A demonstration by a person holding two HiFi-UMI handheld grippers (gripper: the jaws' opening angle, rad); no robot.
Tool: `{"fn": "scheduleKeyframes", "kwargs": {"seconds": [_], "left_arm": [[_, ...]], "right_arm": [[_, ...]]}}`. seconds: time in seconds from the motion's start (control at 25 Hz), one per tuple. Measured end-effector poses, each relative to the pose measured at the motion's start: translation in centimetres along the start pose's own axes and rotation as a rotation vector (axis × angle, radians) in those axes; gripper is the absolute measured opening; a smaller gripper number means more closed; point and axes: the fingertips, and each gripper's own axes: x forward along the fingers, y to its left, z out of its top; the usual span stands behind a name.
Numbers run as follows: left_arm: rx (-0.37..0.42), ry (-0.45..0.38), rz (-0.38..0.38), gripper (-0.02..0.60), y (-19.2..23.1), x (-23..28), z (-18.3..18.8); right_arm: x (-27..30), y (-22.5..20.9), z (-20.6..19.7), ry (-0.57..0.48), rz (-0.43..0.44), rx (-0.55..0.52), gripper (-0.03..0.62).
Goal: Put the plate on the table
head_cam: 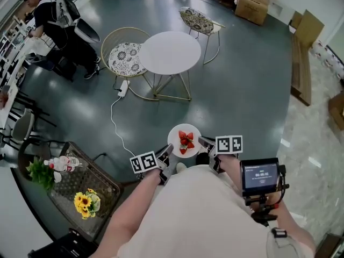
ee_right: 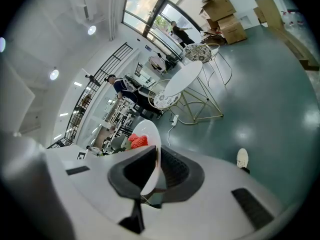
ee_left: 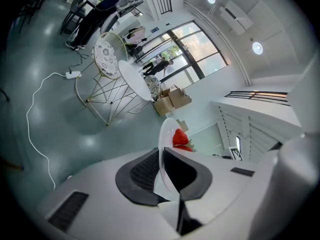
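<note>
A small white plate (head_cam: 184, 141) with several red strawberries (head_cam: 186, 141) on it hangs in the air in front of me, above the grey floor. My left gripper (head_cam: 167, 150) is shut on the plate's left rim and my right gripper (head_cam: 203, 143) is shut on its right rim. In the left gripper view the plate (ee_left: 167, 149) runs edge-on between the jaws, strawberries (ee_left: 181, 137) beyond. The right gripper view shows the plate (ee_right: 148, 144) clamped the same way. The round white table (head_cam: 170, 52) stands farther ahead, its top bare.
Two wire chairs with patterned cushions (head_cam: 125, 58) (head_cam: 197, 20) flank the table. A white cable and power strip (head_cam: 123, 88) lie on the floor. A dark glass table (head_cam: 75, 190) with flowers (head_cam: 86, 203) is at my lower left. Cardboard boxes (head_cam: 252, 1) stand at the back right. A person (head_cam: 51, 20) sits far left.
</note>
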Motion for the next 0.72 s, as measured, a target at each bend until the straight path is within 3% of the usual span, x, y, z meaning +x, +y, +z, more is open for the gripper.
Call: {"fn": "scheduleKeyframes", "kwargs": {"seconds": [0.72], "left_arm": [[0.036, 0.070, -0.008, 0.021, 0.2, 1.2, -0.8]], "right_arm": [[-1.1, -1.0, -1.0, -0.044, -0.039, 0.045, 0.032]]}}
